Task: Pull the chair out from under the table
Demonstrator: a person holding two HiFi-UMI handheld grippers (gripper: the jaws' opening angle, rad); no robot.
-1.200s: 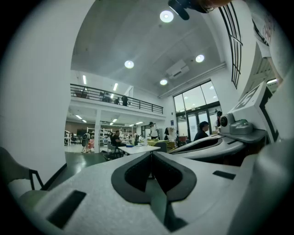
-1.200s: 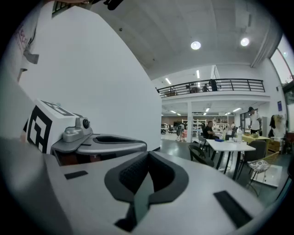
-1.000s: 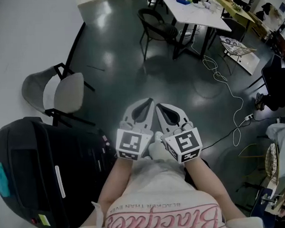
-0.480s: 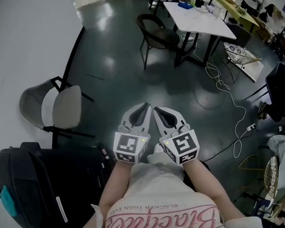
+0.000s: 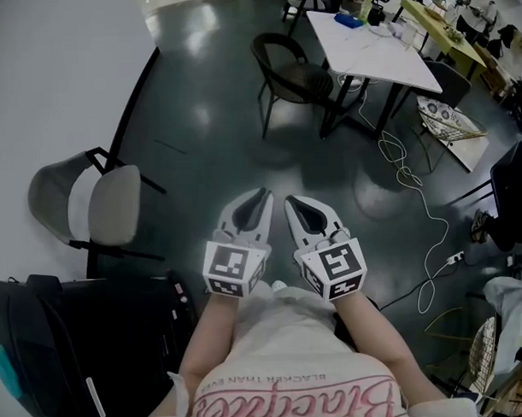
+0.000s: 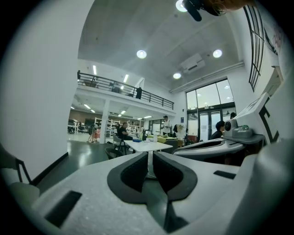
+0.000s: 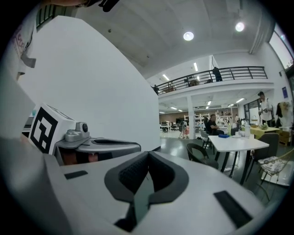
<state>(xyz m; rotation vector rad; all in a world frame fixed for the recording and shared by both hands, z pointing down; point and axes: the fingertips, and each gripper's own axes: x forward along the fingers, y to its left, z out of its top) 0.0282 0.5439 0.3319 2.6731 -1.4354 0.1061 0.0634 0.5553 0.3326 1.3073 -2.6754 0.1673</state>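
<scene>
I see the chair far ahead on the dark floor: black, with a curved hoop back, a rounded seat and thin legs, standing just beside the white table. My 2 tools, left gripper and right gripper, have jaws fully together, holding nothing, well apart from the chair

Chair and table ahead, both grippers near the person

The chair stands at the left side of the table, well beyond the left gripper and the right gripper, which are side by side. A second chair stands far left; a cable lies on the floor at right.
</scene>
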